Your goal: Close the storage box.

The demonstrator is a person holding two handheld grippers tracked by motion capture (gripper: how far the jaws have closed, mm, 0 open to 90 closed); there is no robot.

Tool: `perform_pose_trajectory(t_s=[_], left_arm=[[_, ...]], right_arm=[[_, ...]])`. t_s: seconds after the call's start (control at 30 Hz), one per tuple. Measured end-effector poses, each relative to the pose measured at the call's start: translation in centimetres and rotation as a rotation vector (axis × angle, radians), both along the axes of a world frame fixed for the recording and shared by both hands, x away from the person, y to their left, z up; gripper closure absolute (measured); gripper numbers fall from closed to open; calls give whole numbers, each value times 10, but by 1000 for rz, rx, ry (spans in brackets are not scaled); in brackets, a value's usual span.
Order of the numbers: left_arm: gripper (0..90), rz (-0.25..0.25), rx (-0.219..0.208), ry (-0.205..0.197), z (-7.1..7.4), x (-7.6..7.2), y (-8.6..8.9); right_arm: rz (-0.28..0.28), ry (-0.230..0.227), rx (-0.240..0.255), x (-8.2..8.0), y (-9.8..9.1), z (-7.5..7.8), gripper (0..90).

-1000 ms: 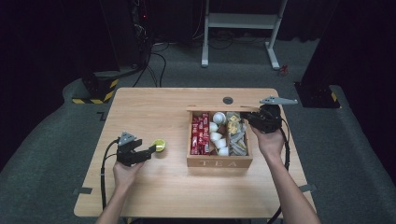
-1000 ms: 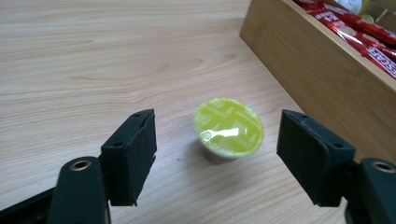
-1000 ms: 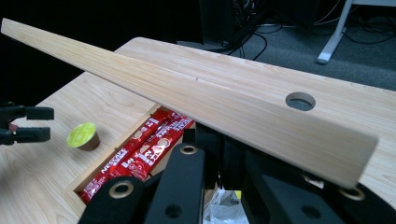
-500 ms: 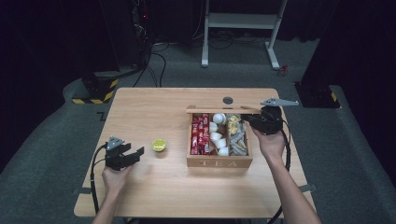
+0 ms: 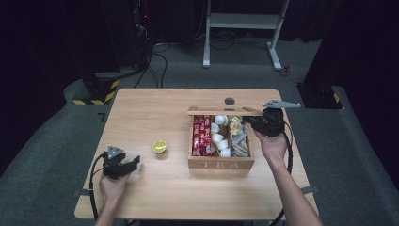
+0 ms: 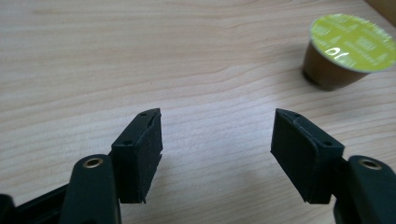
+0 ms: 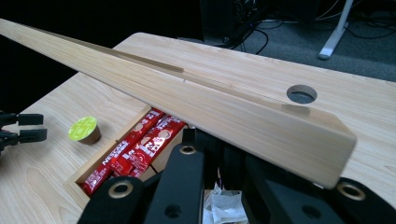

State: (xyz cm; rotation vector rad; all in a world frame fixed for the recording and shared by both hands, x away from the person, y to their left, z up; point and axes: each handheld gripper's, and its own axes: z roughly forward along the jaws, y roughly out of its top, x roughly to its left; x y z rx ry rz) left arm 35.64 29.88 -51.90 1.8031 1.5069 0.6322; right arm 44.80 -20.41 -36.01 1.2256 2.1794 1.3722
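Currently, the small lime-topped brown coffee capsule (image 6: 348, 50) is sitting ahead-right of the left gripper (image 6: 217, 156), its fingers released, while the right gripper (image 5: 261, 123) is clenching the pale wooden box lid (image 7: 187, 95).

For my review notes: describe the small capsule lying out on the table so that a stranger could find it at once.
On the wooden table, look left of the open tea box, on the bare wood. There the capsule stands alone, ahead of the open left tongs. Its lime-green foil lid and brown cup set it apart from the white capsules in the box.
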Motion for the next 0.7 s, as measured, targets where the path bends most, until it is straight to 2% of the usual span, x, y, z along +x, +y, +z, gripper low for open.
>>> perform_pose_trajectory(t_s=[0.13,0.27,0.4,0.47,0.53,0.7], left_arm=[[339,21,-13,11,-7,-2,3],[336,32,-12,4,-9,-2,5],[333,29,21,9,-9,0,3],[318,15,84,12,-9,0,-3],[309,-6,79,14,-9,0,-6],[296,-5,75,15,-9,0,-6]], right_arm=[[0,2,-5,0,1,-1,880],[0,6,-15,0,1,-1,880],[-5,7,-18,-1,1,-1,880],[-6,-2,-14,0,1,-1,880],[-9,-3,-3,-1,1,-3,879],[-4,-3,-13,-4,1,-7,879]])
